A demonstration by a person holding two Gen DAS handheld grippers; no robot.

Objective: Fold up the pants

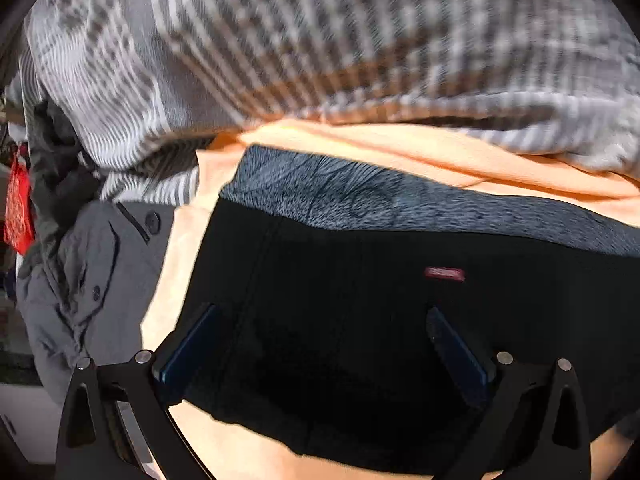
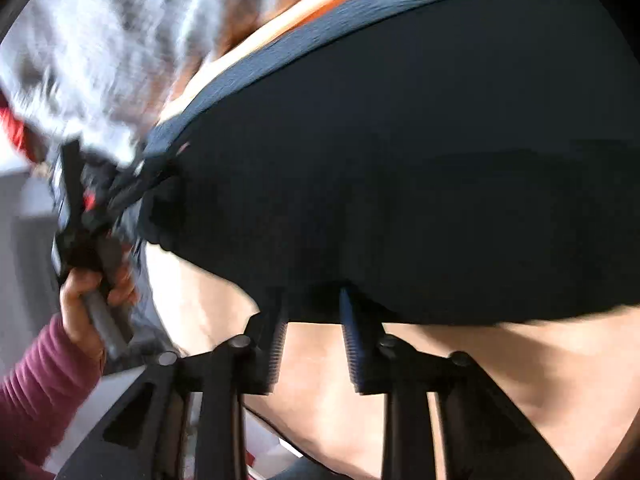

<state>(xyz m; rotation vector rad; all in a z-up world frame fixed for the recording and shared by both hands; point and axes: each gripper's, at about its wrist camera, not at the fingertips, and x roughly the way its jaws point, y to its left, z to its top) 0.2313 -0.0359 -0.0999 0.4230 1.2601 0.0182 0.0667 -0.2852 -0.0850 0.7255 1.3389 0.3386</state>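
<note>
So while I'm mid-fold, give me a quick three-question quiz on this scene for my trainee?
1. True or false: in the left wrist view, the left gripper has its jaws wide apart above the black pants.
2. What colour is the sheet under the pants? A green, B peach-orange, C dark blue.
3. In the left wrist view, what lies just left of the sheet?

Key: 1 true. 2 B. 3 a crumpled grey buttoned garment.
</note>
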